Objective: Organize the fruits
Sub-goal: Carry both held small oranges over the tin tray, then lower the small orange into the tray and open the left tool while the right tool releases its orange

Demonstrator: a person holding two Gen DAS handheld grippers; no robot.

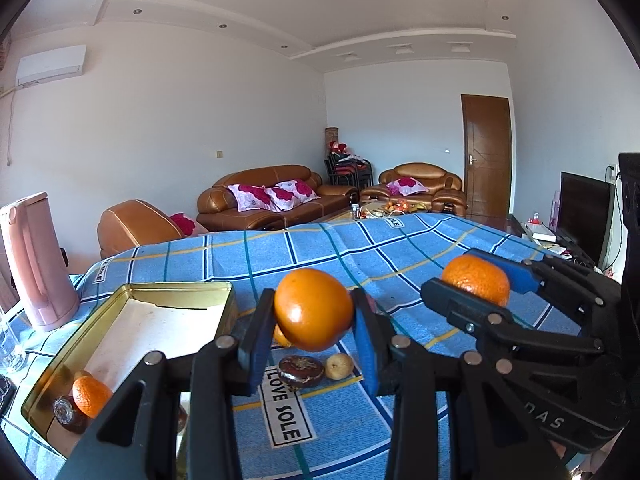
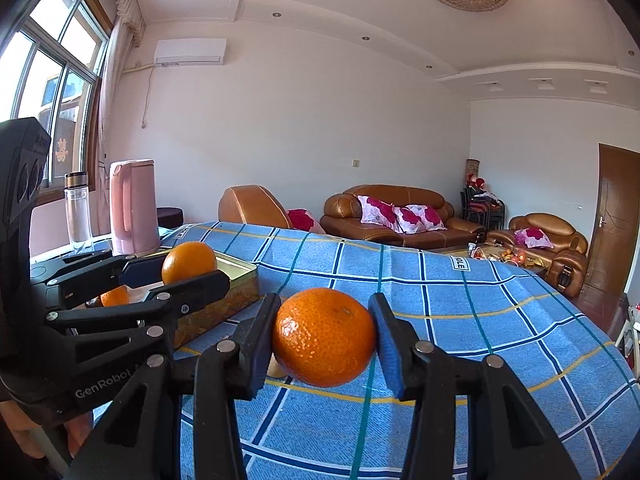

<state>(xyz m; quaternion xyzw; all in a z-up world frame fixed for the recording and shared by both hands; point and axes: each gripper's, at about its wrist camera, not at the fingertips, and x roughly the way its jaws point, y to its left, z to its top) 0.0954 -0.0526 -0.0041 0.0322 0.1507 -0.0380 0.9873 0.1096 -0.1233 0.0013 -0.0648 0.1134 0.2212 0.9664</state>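
A blue checked tablecloth (image 1: 360,248) covers the whole table, with a white label reading "I LOVE SOLE" printed on it near the front. On the cloth to the left lies a shallow gold tin tray (image 1: 132,312), open side up, and a pink kettle (image 1: 36,260) stands just beyond its far left corner; from the other side a clear bottle (image 2: 78,208) shows beside the kettle. The left gripper (image 1: 314,312) is held above the cloth just right of the tray, its blue pads pinching a smooth orange (image 1: 314,308) clear of the table. The right gripper (image 2: 324,336) is to its right, also above the cloth, clamped on a dimpled mandarin (image 2: 324,336) that hangs free between its pads. Inside the tray, at the near left corner, sits a small mandarin (image 1: 90,396) touching a dark brown fruit (image 1: 70,416) I cannot name. On the cloth below the left gripper lie a dark red-brown round fruit (image 1: 300,372) and, just beside it, a small pale yellow fruit (image 1: 339,366); a bit of another orange fruit peeks out behind the held orange.
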